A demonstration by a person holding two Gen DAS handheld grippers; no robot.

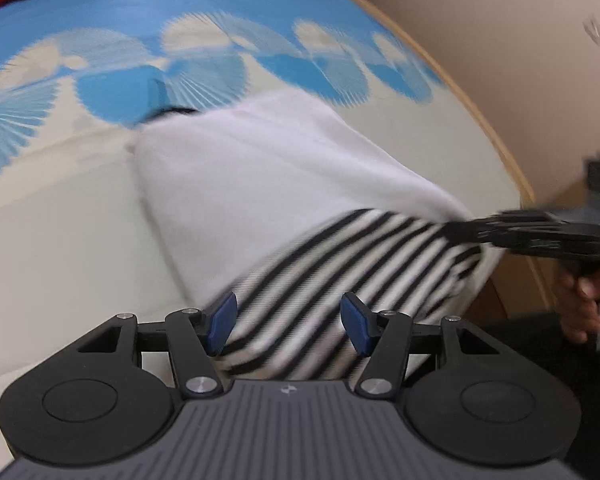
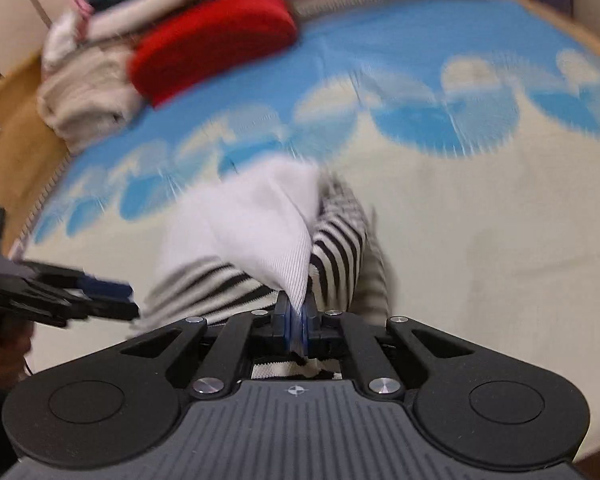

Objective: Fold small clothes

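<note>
No writing can be read in either view; the only mark is a small round emblem on each hand-held gripper's ribbed grey body. The striped garment [image 1: 300,280], black and white bands with a plain white inner face turned up, lies on the blue-and-cream cloth [image 1: 80,208] covering the surface, toward the cloth's cream part and away from its blue fan pattern. The left hand-held gripper [image 1: 288,322] hovers at the garment's striped hem with its 2 blue pads [image 1: 222,322] spread wide, one on each side of the fabric, neither clearly gripping it. The right hand-held gripper [image 2: 296,324] has its pads pressed together, pinching a fold of the garment's white fabric, which rises to the jaws in a peak with the striped part hanging beside it. In the left wrist view that gripper meets the garment's far corner by the cloth's wooden-edged border. Beyond the garment, on the cloth's blue end, sits a pile of folded clothes [image 2: 100,80] with a red piece [image 2: 212,44] against it.
</note>
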